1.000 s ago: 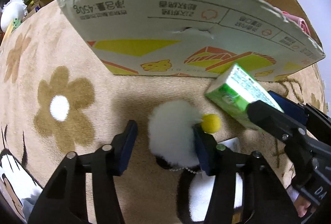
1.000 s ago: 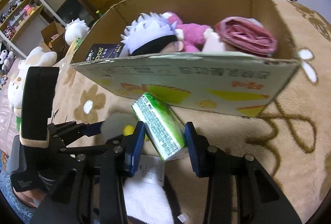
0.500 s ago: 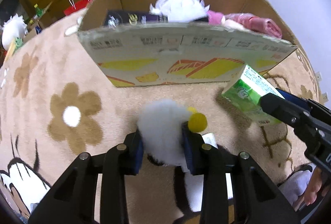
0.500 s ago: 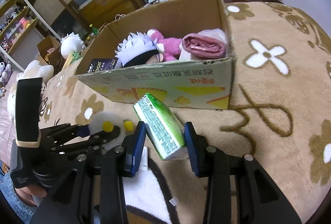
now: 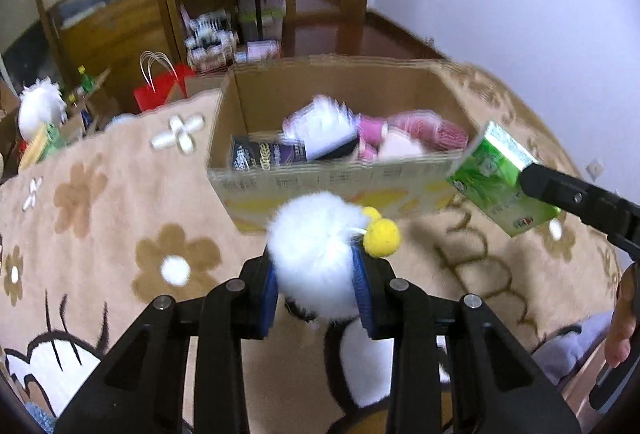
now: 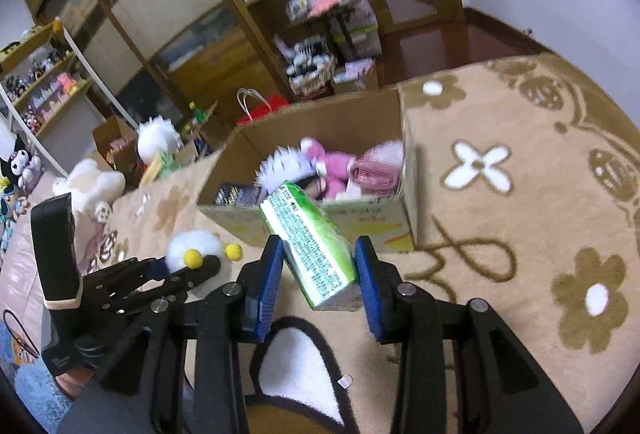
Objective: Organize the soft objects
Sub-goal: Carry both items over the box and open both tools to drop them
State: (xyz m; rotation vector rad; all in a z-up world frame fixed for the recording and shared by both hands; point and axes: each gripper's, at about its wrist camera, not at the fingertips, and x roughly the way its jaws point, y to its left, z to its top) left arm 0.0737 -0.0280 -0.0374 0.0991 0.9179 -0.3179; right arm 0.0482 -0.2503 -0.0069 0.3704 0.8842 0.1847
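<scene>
Your left gripper (image 5: pixel 316 288) is pinching the white pompom (image 5: pixel 316 254), its yellow balls (image 5: pixel 382 238) sticking out to the right. Your right gripper (image 6: pixel 318 270) is clamping the green pack (image 6: pixel 310 246), long axis tilting up and away toward the box (image 6: pixel 408 193). Both are hanging above the rug (image 6: pixel 520 234), short of the box's near wall; open rug is lying to the right.
</scene>
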